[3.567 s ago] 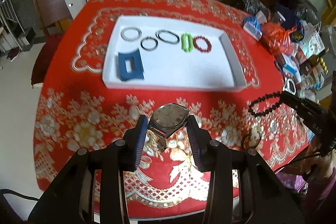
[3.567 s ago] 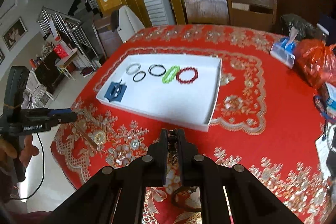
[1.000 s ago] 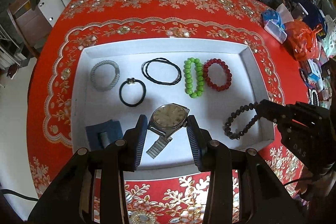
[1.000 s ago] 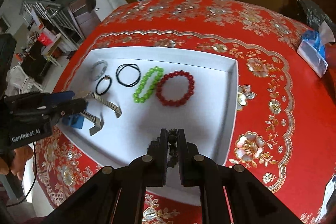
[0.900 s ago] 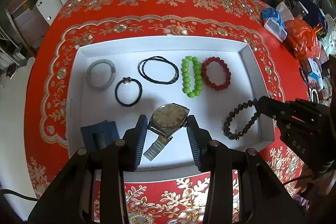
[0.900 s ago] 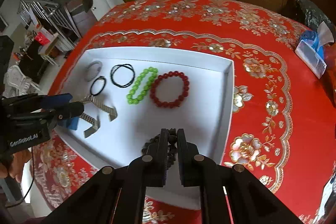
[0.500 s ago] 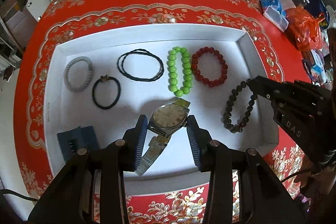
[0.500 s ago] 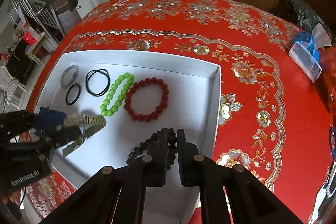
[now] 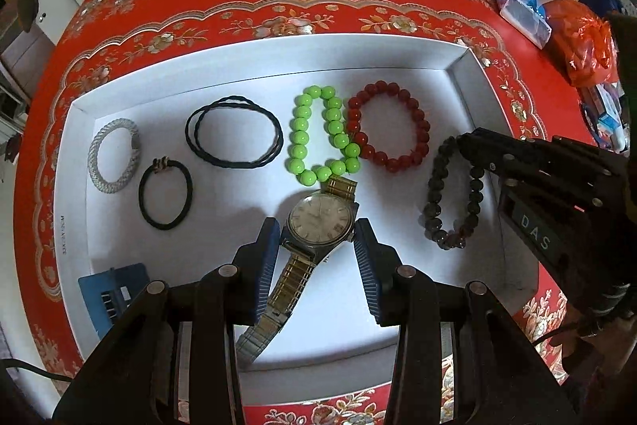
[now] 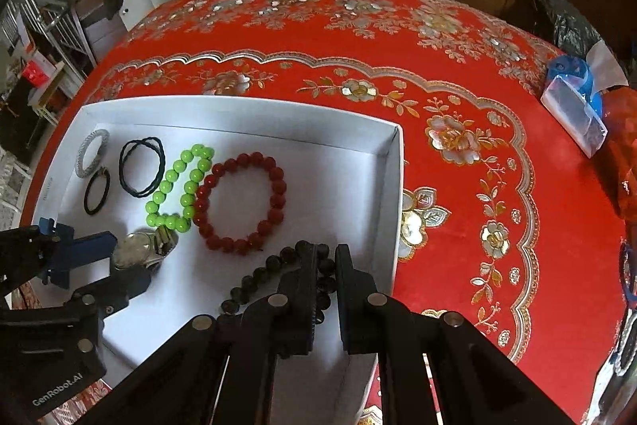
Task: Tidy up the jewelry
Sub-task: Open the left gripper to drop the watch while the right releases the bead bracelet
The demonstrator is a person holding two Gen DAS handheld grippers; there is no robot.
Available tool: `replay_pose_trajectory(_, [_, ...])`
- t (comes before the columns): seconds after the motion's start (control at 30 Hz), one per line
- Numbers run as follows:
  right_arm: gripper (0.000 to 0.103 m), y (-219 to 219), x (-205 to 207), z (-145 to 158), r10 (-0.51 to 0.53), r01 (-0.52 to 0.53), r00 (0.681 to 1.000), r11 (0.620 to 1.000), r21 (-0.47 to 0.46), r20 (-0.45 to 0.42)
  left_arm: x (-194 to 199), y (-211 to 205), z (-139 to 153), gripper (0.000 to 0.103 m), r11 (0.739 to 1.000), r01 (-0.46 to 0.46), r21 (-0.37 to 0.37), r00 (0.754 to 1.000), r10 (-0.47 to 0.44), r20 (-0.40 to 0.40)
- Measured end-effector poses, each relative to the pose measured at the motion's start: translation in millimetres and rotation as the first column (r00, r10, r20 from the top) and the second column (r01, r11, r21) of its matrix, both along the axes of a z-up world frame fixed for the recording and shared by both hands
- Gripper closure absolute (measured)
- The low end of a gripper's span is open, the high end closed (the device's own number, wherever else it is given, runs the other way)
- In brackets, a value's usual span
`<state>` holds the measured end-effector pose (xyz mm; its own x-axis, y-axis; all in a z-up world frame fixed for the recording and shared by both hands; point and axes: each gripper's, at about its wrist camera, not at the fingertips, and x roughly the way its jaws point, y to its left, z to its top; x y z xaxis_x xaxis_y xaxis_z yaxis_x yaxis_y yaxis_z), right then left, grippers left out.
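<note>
We have both pieces down over the white tray (image 9: 458, 66) now, where a few seconds ago we were carrying them above the red-clothed counter (image 10: 458, 74) on its near side. Our left claw (image 9: 316, 257) grips the wristwatch (image 9: 320, 220) by its case, fingers set narrow to either side of the dial. The far strap end lies just beside the green bead bracelet (image 9: 324, 136), possibly touching it, and the near strap trails down between the claw's arms. Half a second back the watch sat a little nearer; it has since crept toward the row.

Our right claw (image 10: 326, 265) is nearly closed on the dark bead bracelet (image 9: 454, 194), pinching its far end. The loop now hangs right of the red bead bracelet (image 9: 388, 126) and close to the tray's right wall. We cannot tell whether its lower beads rest on the tray floor.

The far row already holds a grey woven band (image 9: 113, 156), a small black hair tie (image 9: 165, 194) and a doubled black cord loop (image 9: 235, 132). A blue block (image 9: 113, 291) sits in the near left corner.

We judge the dark bracelet ready to be let go as the row's next piece. The watch needs its own free spot, since its strap crowds the green beads.
</note>
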<state>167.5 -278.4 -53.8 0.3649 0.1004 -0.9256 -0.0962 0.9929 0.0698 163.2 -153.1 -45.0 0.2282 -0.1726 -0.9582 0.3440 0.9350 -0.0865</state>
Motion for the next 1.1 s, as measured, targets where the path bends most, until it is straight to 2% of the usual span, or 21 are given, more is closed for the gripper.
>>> replay_pose_trajectory(0.07, [0.093, 0.6, 0.0, -0.1, 0.004, -0.004, 1.0, 1.0, 0.0, -0.003, 0.1, -1.3, -1.2, 0.065, 1.0, 0.002, 0.008, 1.0, -0.002, 0.0])
replay_pose_trajectory(0.13, [0.082, -1.2, -0.7, 1.1, -0.012, 0.012, 1.0, 1.0, 0.0, -0.012, -0.2, -3.0, -1.7, 0.065, 1.0, 0.007, 0.018, 1.0, -0.007, 0.002])
replay_pose_trajectory(0.23, [0.075, -5.4, -6.8, 8.9, -0.042, 0.041, 0.999, 0.998, 0.041, 0.007, -1.4, -3.5, -1.2, 0.065, 1.0, 0.008, 0.027, 1.0, -0.009, 0.006])
replay_pose_trajectory(0.47, [0.075, -7.7, -23.5, 33.0, -0.054, 0.048, 0.997, 0.993, 0.105, 0.052, -8.3, 0.8, 7.7, 0.064, 1.0, -0.018, 0.015, 1.0, 0.017, 0.014])
replay_pose_trajectory(0.6, [0.068, -8.5, -34.4, 45.1, -0.064, 0.054, 0.995, 0.99, 0.132, 0.077, -15.8, 6.2, 22.5, 0.055, 1.0, -0.027, 0.007, 0.999, 0.027, 0.048])
replay_pose_trajectory(0.67, [0.065, -9.3, -40.0, 48.0, -0.071, 0.059, 0.994, 0.988, 0.141, 0.084, -19.4, 8.9, 27.9, 0.055, 0.999, -0.032, 0.011, 0.997, 0.031, 0.064])
replay_pose_trajectory(0.87, [0.064, -11.2, -58.6, 53.2, -0.098, 0.083, 0.992, 0.981, 0.178, 0.081, -33.5, 17.6, 43.5, 0.055, 0.998, -0.052, 0.024, 0.993, 0.049, 0.109])
replay_pose_trajectory(0.97, [0.059, -7.6, -70.8, 59.5, -0.093, 0.075, 0.991, 0.981, 0.178, 0.095, -43.0, 24.3, 50.5, 0.055, 0.997, -0.072, 0.025, 0.989, 0.068, 0.132])
replay_pose_trajectory(1.1, [0.059, -0.4, -89.9, 66.0, -0.078, 0.057, 0.991, 0.981, 0.187, 0.105, -56.4, 33.4, 56.5, 0.055, 0.995, -0.1, 0.025, 0.985, 0.095, 0.147])
